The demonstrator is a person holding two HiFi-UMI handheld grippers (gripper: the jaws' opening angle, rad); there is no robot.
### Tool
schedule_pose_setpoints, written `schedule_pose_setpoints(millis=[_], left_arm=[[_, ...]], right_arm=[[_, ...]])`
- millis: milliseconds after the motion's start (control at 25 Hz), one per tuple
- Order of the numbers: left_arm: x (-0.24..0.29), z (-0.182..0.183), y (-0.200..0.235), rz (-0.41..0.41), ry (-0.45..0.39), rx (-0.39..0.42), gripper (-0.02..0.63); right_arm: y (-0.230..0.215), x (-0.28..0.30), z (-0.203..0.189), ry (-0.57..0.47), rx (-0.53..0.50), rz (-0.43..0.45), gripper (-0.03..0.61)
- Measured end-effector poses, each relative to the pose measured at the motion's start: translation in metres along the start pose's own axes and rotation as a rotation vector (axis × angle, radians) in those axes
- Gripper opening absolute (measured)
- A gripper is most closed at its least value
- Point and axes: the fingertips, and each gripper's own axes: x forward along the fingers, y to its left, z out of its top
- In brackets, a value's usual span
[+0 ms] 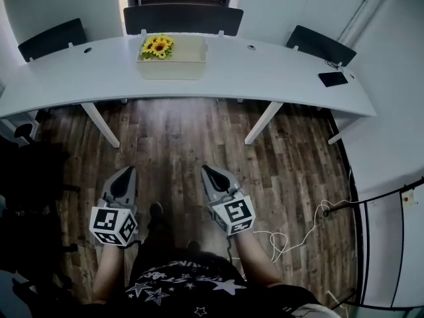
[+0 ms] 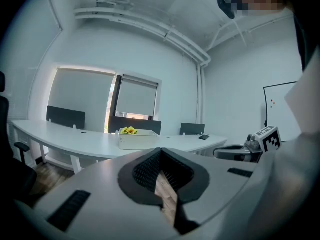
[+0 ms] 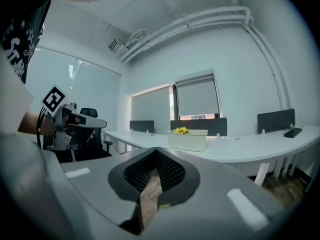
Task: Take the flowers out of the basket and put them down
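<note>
Left hand-held gripper (image 1: 128, 172) and right hand-held gripper (image 1: 207, 171), each with its jaws pressed together on nothing, held low in front of the person over the wooden floor (image 1: 179, 138); both point toward the bench and are well apart from it. The long white bench (image 1: 278, 68) curves across the far side of the room on slanted white legs. Three dark panels (image 1: 183, 20) stand along its far edge. The pale rectangular basket (image 1: 173, 68) sits on the bench near its middle. The yellow flowers (image 1: 158, 46) are inside the basket at its left end as the head view shows it, their heads above the rim. A thin white cable (image 1: 298, 234) trails on the floor to the right of the right hand-held gripper. A small dark flat object (image 1: 332, 79) rests near the bench's right end.
</note>
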Motion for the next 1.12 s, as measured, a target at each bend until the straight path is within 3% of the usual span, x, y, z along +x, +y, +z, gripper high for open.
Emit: schedule_pose_setpoints(millis=[440, 840, 1000, 1120], left_arm=[[0.102, 0.016, 0.064, -0.11, 0.001, -0.009, 0.009], [0.155, 0.036, 0.154, -0.103, 0.005, -0.027, 0.009], [0.169, 0.037, 0.172, -0.144, 0.009, -0.032, 0.009], [0.176, 0.046, 0.176, -0.206, -0.037, -0.009, 0.009]], right_arm=[[-0.043, 0.094, 0.016, 0.036, -0.032, -0.106, 0.003], [-0.056, 0.19, 0.035, 0.036, -0.029, -0.134, 0.003], [-0.067, 0.216, 0.029, 0.064, -0.001, -0.216, 0.005], [-0.078, 0.229, 0.028, 0.051, 0.057, -0.263, 0.005]])
